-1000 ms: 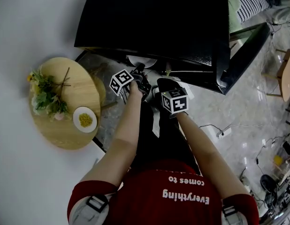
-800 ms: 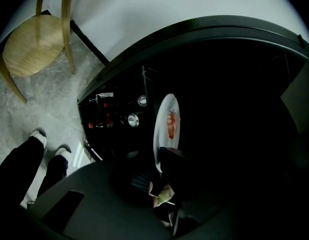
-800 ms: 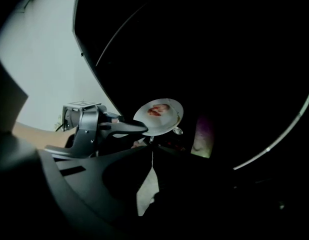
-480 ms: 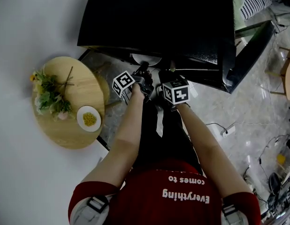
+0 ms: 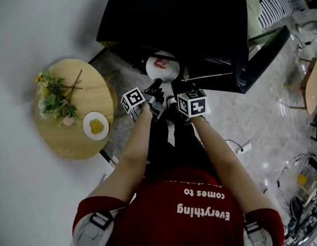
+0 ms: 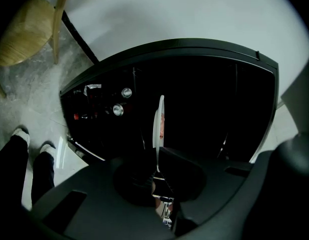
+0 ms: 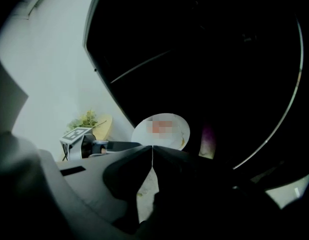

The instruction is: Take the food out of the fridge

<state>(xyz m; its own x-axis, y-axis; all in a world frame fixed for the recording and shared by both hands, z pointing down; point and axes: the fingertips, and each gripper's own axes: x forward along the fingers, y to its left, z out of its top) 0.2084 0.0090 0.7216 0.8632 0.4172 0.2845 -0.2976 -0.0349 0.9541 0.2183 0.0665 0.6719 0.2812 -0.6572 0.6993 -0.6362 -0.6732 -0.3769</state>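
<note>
The person is wearing a red short-sleeved T-shirt [image 5: 163,224] with white lettering [image 5: 203,209] across it, black trousers [image 5: 161,137], and pale straps [image 5: 99,220] with dark buckles at both sleeves. The left gripper [image 5: 157,82] and right gripper [image 5: 175,88] are showing black bodies, each carrying a white cube [image 5: 133,100] printed with black square markers.

Both forearms [image 5: 135,137] run from the torso toward 12 o'clock, converging. Left gripper [image 5: 156,82]: jaws have just been closing, pinched on the plate [image 5: 162,68] rim. Right gripper [image 7: 152,149]: just beside at left's 3 o'clock, jaws pressed together, nothing between them.
</note>
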